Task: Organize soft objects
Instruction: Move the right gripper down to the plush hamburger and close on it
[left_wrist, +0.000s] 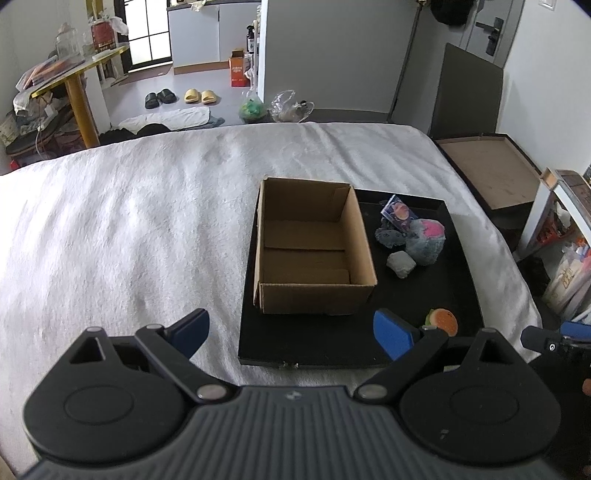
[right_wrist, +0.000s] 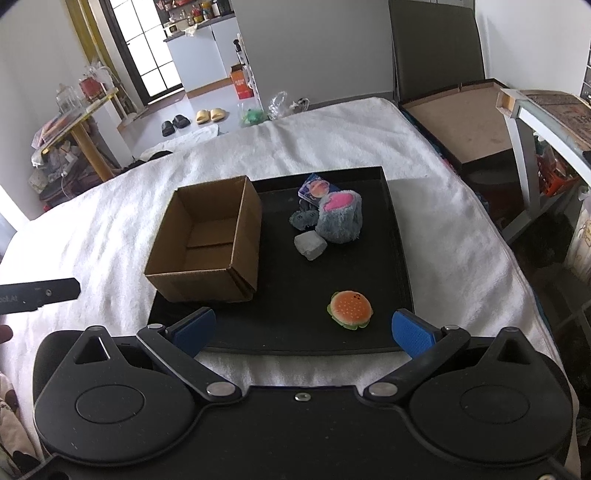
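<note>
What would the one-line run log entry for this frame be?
left gripper: open, empty | right gripper: open, empty | cardboard box: empty, on black tray | burger plush: nearest right gripper | stage: nothing picked

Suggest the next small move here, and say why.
Probably bring the right gripper forward and down over the burger toy. Both grippers are open and hold nothing, the cardboard box looks empty, and the burger toy lies alone on the black tray, nearest the right gripper, apart from the cluster of other toys further back.
</note>
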